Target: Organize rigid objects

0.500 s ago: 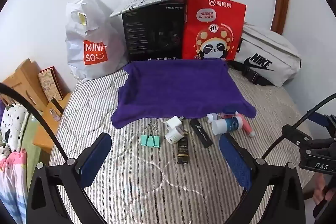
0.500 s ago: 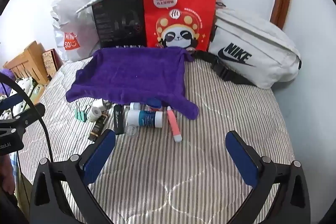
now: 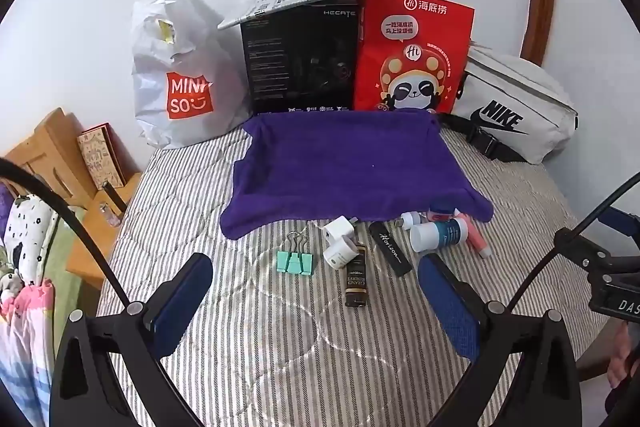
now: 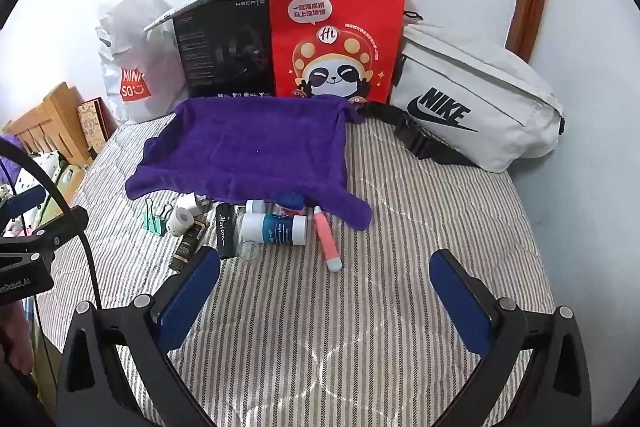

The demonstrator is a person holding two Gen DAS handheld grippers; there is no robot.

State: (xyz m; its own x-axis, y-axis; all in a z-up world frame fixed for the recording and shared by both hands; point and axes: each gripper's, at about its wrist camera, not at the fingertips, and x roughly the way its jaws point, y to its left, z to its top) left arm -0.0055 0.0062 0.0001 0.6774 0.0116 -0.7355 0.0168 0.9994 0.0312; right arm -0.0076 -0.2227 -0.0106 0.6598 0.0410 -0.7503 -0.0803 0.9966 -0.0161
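Both claws spread wide, empty, hovering over the bed (image 3: 280, 347); your left claw (image 3: 316, 301) sits nearest the brown bottle (image 3: 356, 277), just ahead, long axis pointing away from you; right claw (image 4: 324, 301) faces the pink tube (image 4: 328, 241)

Bare striped quilted bed (image 4: 360, 307) lies open in front of the clutter. A row of small items blocks the purple towel's (image 3: 344, 167) near edge: mint-green binder clip (image 3: 294, 262), white-and-teal plastic bottle (image 4: 274, 229), pink tube (image 4: 328, 241). Behind, a red paper panda bag (image 4: 336, 39) and white fabric waist bag (image 4: 476, 107) wall off the back.
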